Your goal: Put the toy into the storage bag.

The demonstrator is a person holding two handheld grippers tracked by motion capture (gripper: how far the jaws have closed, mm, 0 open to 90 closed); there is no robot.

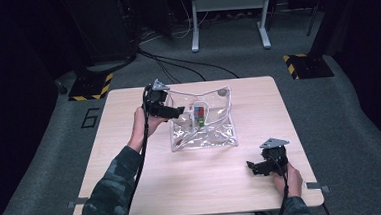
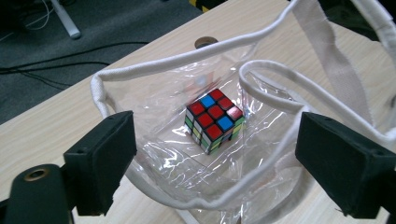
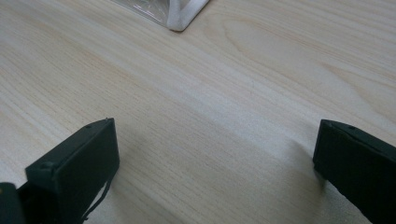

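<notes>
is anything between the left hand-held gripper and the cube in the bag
Nothing visible does. The left hand-held gripper is open over the clear bag's white-trimmed mouth, and the cube lies uncovered on the bag's floor.

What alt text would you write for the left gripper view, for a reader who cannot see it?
A colour puzzle cube, mostly red on top, lies inside a clear plastic bag with white cord trim on a light wooden table. The left claw stands open, its two black jaws wide apart on either side of the bag's mouth, holding nothing.
</notes>
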